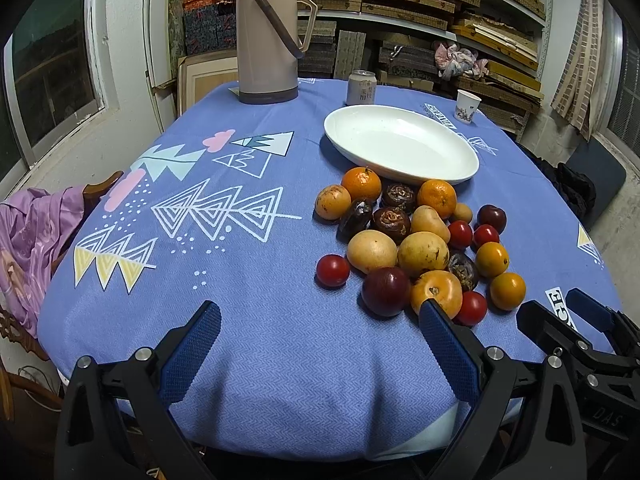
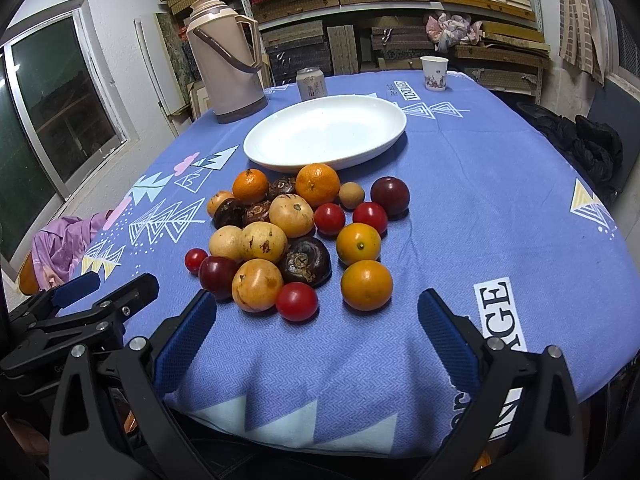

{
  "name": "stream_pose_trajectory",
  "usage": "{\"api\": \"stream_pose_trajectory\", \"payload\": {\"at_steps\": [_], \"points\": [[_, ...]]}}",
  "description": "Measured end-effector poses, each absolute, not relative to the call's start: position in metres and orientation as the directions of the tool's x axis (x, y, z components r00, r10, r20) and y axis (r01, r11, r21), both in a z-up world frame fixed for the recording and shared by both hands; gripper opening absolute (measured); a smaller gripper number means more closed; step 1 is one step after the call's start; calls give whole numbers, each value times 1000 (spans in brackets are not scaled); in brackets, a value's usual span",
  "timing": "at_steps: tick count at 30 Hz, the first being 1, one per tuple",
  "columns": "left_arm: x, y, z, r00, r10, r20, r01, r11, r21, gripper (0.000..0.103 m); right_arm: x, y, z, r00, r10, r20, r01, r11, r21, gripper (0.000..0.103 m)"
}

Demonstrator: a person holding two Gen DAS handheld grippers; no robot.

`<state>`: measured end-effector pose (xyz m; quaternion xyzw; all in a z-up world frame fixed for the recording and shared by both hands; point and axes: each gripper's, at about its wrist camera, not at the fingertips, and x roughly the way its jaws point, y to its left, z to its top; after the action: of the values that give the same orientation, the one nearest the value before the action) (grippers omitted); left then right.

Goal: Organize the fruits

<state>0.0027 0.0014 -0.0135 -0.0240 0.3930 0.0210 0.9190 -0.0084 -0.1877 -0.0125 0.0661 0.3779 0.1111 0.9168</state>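
A pile of fruit [image 1: 416, 240] [image 2: 296, 236] lies on the blue tablecloth: oranges, yellow-brown fruits, dark plums, red cherry tomatoes and dark water chestnuts. Just behind the pile sits an empty white oval plate [image 1: 404, 144] [image 2: 328, 134]. My left gripper [image 1: 320, 320] hovers open near the table's front edge, left of the pile, its right finger close to an orange-yellow fruit [image 1: 438, 290]. My right gripper [image 2: 318, 310] is open in front of the pile, a red tomato [image 2: 297, 301] just ahead between its fingers. Neither holds anything.
At the table's far side stand a beige thermos [image 1: 266, 36] [image 2: 226, 60], a drink can [image 1: 361, 87] [image 2: 311, 83] and a paper cup [image 1: 467, 106] [image 2: 434, 73]. Shelves of stacked boxes fill the back wall. A purple cloth [image 1: 32, 236] hangs on a chair at left.
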Motion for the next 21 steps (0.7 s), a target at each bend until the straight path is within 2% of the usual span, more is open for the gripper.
{"api": "stream_pose_trajectory", "payload": {"at_steps": [21], "points": [[4,2,-16,678,18,-735,-61,998,-32,100,-7,-190,-15,684,256,-683,-145,965,217,99]]}}
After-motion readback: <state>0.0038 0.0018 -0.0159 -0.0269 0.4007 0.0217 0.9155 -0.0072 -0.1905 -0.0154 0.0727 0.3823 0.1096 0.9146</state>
